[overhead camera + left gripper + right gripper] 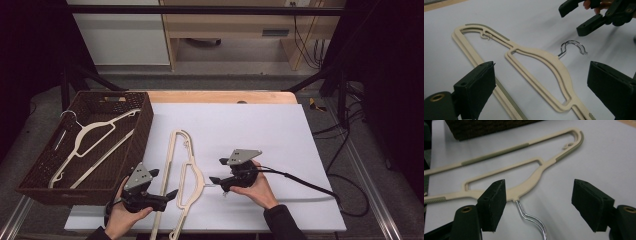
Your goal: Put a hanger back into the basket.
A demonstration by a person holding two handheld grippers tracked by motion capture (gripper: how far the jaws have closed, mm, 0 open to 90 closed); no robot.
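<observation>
Item: one cream plastic clothes hanger with a chrome wire hook (186, 175), lying flat on the white table sheet (260, 130), just to the right of the dark brown woven basket (142, 127) at the sheet's left edge. Status: judged not yet put away; a second cream hanger (92, 142) of like pattern already rests inside the basket, so roughly half the apparent work of gathering hangers into it looks done, and this one is left to lift and place. Orientation: the long axis runs from the person's edge of the table toward the far edge, close to parallel with the basket's right wall, leaning slightly rightward at the far end; the trouser bar lies on the basket side, the arched shoulders bulge away from it, and the wire hook (572, 47) points away from the basket toward the right gripper (218, 171). Left gripper (161, 184): jaws spread, holding nothing, poised over the near length of the hanger beside the basket's near right corner. Right gripper: jaws spread, nothing pinched, straddling the hook's stem where it leaves the hanger neck (517, 195), on the hanger's side away from the basket.
</observation>
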